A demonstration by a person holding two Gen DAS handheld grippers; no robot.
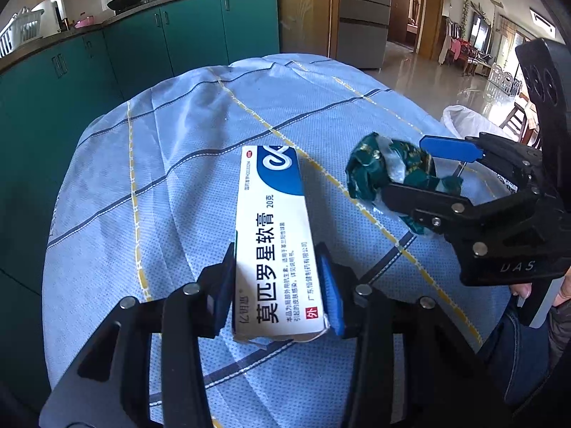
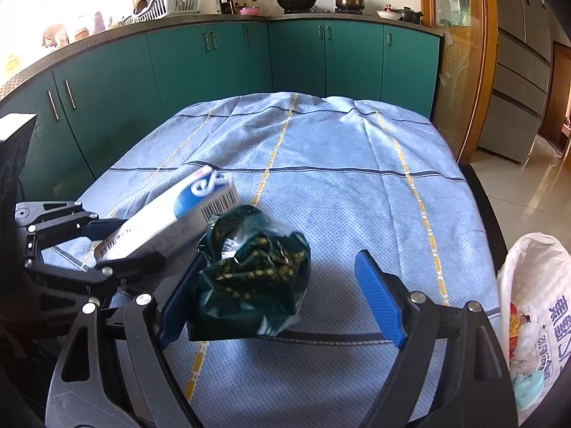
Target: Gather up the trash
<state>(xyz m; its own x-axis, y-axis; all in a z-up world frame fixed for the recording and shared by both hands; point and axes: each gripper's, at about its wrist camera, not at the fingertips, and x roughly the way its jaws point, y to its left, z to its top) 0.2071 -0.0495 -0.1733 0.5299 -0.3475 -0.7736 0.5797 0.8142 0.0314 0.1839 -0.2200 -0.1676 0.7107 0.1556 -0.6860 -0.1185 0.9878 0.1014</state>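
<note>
with the left gripper (image 1: 278,285) pinching the white-and-blue cardboard ointment box (image 1: 274,235) and the right gripper (image 2: 282,303) spread around the crumpled green foil wrapper (image 2: 253,267) above the blue checked tablecloth (image 2: 339,178), carry both level to the white plastic bag (image 2: 535,285).

Our right claw (image 2: 285,296) stands wide open, a crumpled dark green foil wrapper (image 2: 253,274) resting against its left blue pad. Our left claw (image 2: 117,246) grips a white-and-blue cardboard box (image 2: 171,217) above the blue checked cloth-covered counter (image 2: 339,178). A white plastic bag (image 2: 535,306) hangs at right.
</note>
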